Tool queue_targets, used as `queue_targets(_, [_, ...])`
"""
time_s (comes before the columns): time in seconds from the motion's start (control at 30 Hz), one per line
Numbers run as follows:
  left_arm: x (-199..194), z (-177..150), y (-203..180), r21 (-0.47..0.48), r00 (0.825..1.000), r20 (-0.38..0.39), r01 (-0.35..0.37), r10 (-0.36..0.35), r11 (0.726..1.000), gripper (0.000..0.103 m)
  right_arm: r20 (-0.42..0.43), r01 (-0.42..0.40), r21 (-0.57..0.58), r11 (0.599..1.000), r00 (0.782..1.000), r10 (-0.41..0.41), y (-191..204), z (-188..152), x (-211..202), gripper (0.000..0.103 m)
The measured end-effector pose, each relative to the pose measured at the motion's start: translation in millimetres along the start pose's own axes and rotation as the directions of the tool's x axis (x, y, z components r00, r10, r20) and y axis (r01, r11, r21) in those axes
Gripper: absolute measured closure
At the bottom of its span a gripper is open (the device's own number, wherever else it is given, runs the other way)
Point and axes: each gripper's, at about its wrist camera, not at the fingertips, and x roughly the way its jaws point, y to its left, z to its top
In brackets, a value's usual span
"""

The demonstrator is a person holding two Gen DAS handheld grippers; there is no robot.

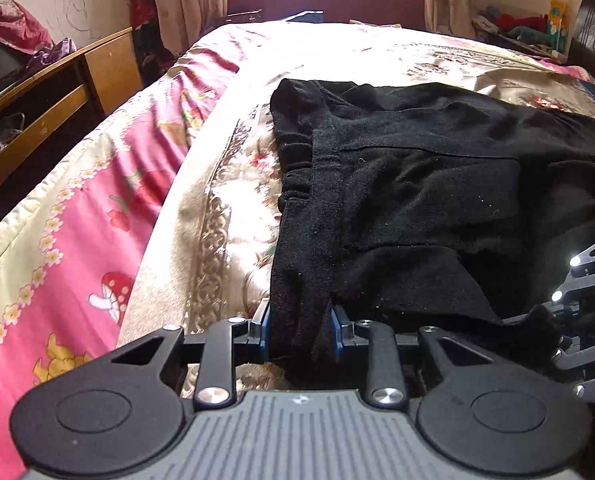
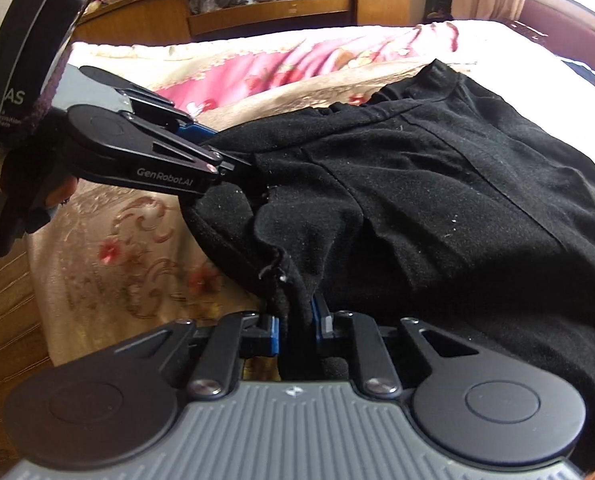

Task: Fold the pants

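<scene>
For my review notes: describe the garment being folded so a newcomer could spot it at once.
Start from the bed with its cream floral cover and pink cartoon quilt. The pants lie in a heap on the cream part, with the left gripper and right gripper each shut on a near edge. They are the only plain black cloth on that bright bedding.

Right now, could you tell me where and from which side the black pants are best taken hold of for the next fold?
Grip the pants along the near edge, coming in low from the near side of the bed. That edge is bunched and lifted, so jaws can close over it, as the left gripper and right gripper already do.
</scene>
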Motion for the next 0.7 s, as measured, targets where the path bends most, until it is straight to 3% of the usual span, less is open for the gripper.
queue_targets(0.1, [-11,-9,3,-0.054,1.000,0.015,-0.018,0.019,0.998,0.056,0.015,0.020,-0.018,1.000,1.000,-0.020,8,0,-3,0.080])
queue_targets(0.2, [-28,-5,-2,-0.080,0.998,0.053,-0.019,0.024,0.997,0.055,0.074,-0.021,0.080,0.997,0.997,0.015,-10,-7,-34,0.078])
queue_targets(0.3, [-42,4,-16,-0.042,0.995,0.088,-0.051,0.055,0.998,0.055,0.146,0.029,0.164,0.986,0.988,-0.053,-32,-24,-74,0.070])
queue_targets(0.4, [-54,15,-33,-0.023,0.991,0.118,-0.065,0.067,0.998,0.055,0.179,0.108,0.295,0.949,0.970,-0.166,-64,-51,-111,0.069])
queue_targets(0.47, [-63,23,-52,0.005,0.987,0.154,-0.042,0.041,0.999,0.055,0.168,0.177,0.408,0.896,0.950,-0.264,-94,-77,-137,0.069])
queue_targets(0.57, [-70,37,-94,0.070,0.981,0.194,0.013,-0.027,0.997,0.055,0.106,0.285,0.569,0.772,0.905,-0.413,-141,-129,-178,0.069])
queue_targets(0.6, [-71,40,-106,0.088,0.978,0.201,0.035,-0.052,0.995,0.055,0.079,0.320,0.615,0.720,0.885,-0.460,-155,-147,-191,0.069])
queue_targets(0.7, [-65,51,-164,0.145,0.963,0.195,0.158,-0.185,0.977,0.054,-0.029,0.410,0.752,0.516,0.802,-0.596,-195,-214,-236,0.067])
